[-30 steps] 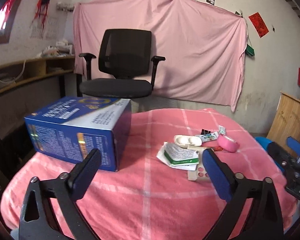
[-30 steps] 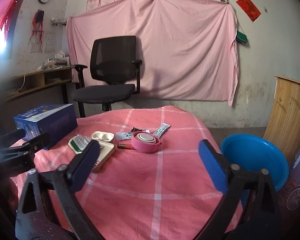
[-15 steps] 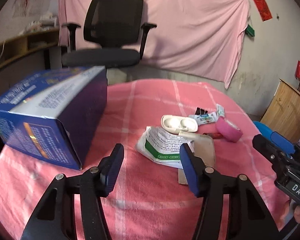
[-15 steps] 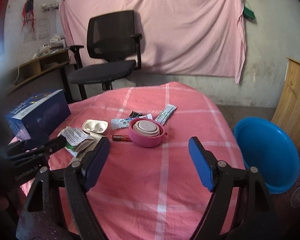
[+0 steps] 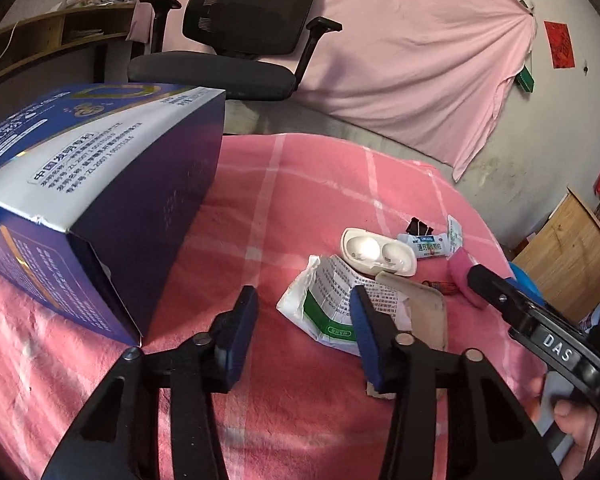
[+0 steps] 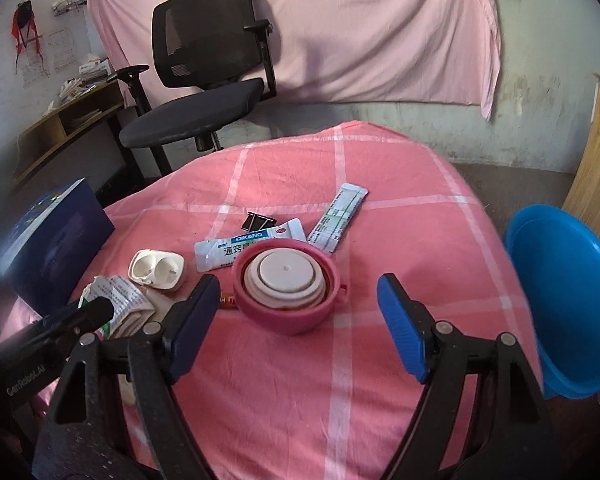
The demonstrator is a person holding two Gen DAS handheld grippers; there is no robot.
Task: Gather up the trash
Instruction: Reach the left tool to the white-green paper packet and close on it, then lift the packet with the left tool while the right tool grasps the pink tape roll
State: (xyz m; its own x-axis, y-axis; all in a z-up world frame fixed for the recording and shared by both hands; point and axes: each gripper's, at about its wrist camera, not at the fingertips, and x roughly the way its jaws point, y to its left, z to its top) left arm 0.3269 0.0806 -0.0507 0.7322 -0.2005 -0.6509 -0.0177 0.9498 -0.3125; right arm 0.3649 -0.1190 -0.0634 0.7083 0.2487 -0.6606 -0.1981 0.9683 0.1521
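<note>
Now that the left gripper (image 5: 304, 316) has narrowed its jaws and dropped close over the crumpled wrapper (image 5: 332, 304) mid-bench, grab's imminent; right gripper (image 6: 292, 312) stays spread, empty, near the pink cup (image 6: 286, 284).

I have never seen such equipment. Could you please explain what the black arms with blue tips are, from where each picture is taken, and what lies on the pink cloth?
There is no robot. A person holds one two-finger gripper in each hand, and a camera on each looks forward along its fingers, so the black arms with blue pads are those fingers.

In the left view, the left gripper is open and empty, close to a crumpled paper leaflet, beside a big blue box.

In the right view, the right gripper is open and empty, facing a pink cup. Around it lie a white case, sachets and a black binder clip. A blue basin stands at the table's right edge.
</note>
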